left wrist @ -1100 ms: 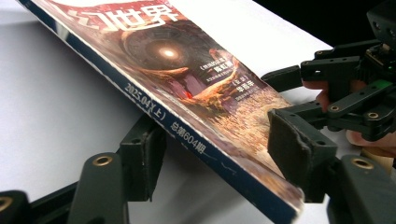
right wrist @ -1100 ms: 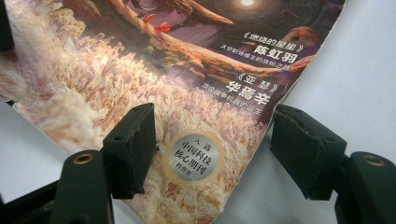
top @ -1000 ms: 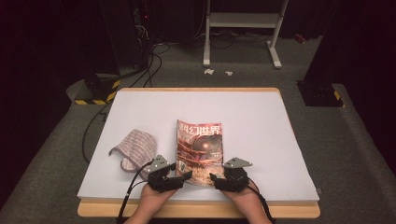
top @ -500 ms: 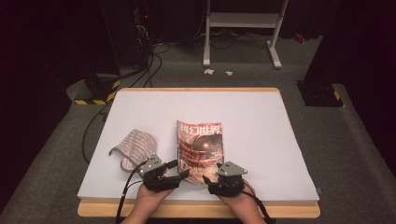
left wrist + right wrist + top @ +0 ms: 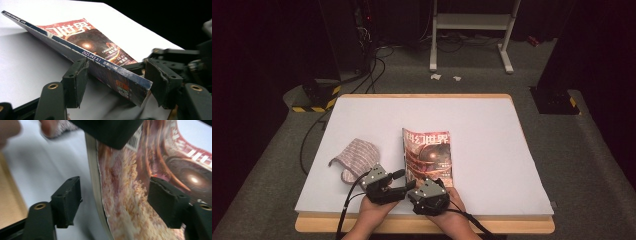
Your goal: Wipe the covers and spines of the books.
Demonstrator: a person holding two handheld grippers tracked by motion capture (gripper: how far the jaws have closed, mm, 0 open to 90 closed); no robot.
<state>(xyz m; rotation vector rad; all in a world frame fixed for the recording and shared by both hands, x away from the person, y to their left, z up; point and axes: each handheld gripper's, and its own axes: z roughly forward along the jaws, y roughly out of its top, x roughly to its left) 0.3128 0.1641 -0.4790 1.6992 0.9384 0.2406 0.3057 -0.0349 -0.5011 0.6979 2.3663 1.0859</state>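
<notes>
A magazine (image 5: 428, 150) with a red cover lies near the front middle of the white tabletop. My left gripper (image 5: 401, 183) comes at its near left corner from the left. In the left gripper view the spine side of the magazine (image 5: 82, 42) is tilted up off the table. That corner sits between the wide-apart jaws of my left gripper (image 5: 117, 80), resting against one pad (image 5: 76, 82). My right gripper (image 5: 419, 184) is right beside the left one at the near edge. Its jaws (image 5: 115, 200) stand open astride the page edge of the magazine (image 5: 125, 202).
A striped cloth pouch (image 5: 354, 157) lies on the table left of the magazine, close to my left hand. The white sheet (image 5: 492, 125) stretches away to the right and back. The wooden table edge (image 5: 412, 224) runs along the front. Cables and a stand are on the floor beyond.
My right gripper has slid left along the magazine's near edge until it sits beside the left gripper. The left gripper has stayed at the near left corner.
</notes>
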